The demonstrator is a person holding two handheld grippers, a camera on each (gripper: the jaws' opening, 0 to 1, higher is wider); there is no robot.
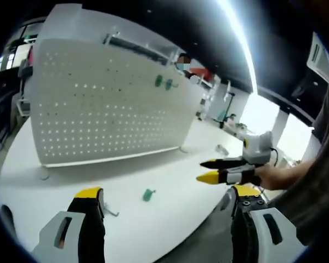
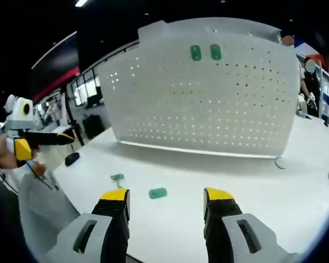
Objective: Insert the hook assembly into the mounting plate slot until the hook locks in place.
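A large white perforated mounting plate (image 2: 208,93) stands upright on a white table (image 2: 263,192), filling the upper middle of the right gripper view. Two small green hook assemblies (image 2: 205,52) already sit side by side near its top edge; in the left gripper view they appear as green specks at the upper right of the plate (image 1: 163,82).

Two more green hook pieces lie loose on the table. In the right gripper view, one oval green hook piece (image 2: 158,193) rests low in the frame, between the jaws and just beyond their tips, with a second green piece with a metal stem (image 2: 117,177) just to its left.

The right gripper (image 2: 167,196) is spread wide and holds nothing. The left gripper (image 1: 167,193) is also wide and empty.

By my reading, two hooks are mounted, and the next one has not yet been picked up.
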